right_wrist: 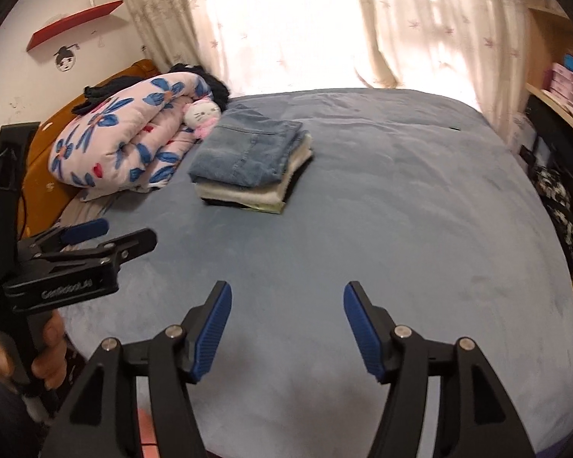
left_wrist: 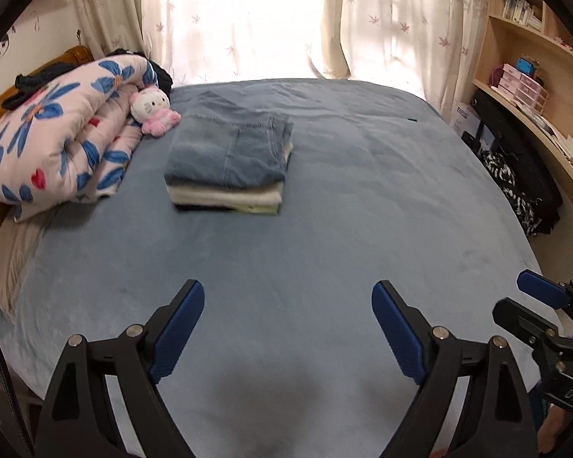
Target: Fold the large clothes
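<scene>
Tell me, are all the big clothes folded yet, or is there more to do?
Done: a neat stack of folded clothes sits on the blue bed, jeans on top, beside the plush kitten. In hand: nothing. The left gripper and right gripper hover open and empty over bare bed. Left: no unfolded clothes show on the bed, so the folding looks finished, unless more wait out of view.

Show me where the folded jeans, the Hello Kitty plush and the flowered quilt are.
Jeans (left_wrist: 229,152): left wrist view, on the top denim face of the stack.
Plush (left_wrist: 151,104): left wrist view, on its white face.
Quilt (right_wrist: 130,141): right wrist view, on the rolled pink side with blue flowers.
</scene>
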`<state>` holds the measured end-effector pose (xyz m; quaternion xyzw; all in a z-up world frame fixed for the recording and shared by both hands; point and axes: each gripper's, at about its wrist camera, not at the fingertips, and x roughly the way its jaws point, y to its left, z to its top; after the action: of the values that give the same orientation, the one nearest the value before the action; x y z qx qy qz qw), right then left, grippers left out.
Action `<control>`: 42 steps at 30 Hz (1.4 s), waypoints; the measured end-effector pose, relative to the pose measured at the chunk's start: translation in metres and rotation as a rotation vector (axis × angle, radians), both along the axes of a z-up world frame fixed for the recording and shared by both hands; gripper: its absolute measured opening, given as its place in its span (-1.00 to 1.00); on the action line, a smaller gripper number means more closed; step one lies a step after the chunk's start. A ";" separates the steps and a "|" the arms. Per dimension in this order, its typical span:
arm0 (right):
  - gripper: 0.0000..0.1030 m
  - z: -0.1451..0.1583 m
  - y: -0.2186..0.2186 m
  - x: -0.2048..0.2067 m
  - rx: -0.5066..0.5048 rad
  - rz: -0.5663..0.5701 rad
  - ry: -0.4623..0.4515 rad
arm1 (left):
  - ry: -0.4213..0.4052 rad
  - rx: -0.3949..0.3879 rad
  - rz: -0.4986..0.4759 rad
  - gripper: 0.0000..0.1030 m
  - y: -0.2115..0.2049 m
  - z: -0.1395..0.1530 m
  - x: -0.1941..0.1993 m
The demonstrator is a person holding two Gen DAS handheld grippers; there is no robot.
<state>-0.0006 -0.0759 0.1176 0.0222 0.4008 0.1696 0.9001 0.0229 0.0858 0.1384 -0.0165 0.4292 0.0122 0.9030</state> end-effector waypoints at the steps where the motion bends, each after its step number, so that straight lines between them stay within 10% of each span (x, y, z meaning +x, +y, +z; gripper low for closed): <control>1: 0.20 -0.008 -0.004 -0.008 -0.011 -0.022 -0.006 | -0.005 -0.016 0.006 0.72 -0.003 -0.007 -0.010; 15: 0.23 -0.084 -0.020 -0.059 -0.075 -0.159 -0.012 | 0.004 -0.023 0.132 0.83 -0.028 -0.092 -0.067; 42: 0.24 -0.100 -0.020 -0.066 -0.124 -0.190 -0.019 | 0.042 0.014 0.071 0.83 -0.053 -0.108 -0.080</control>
<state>-0.0661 -0.0955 0.0180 0.0026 0.3983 0.0587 0.9154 -0.0567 0.0327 0.0305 -0.0253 0.4473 0.0476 0.8928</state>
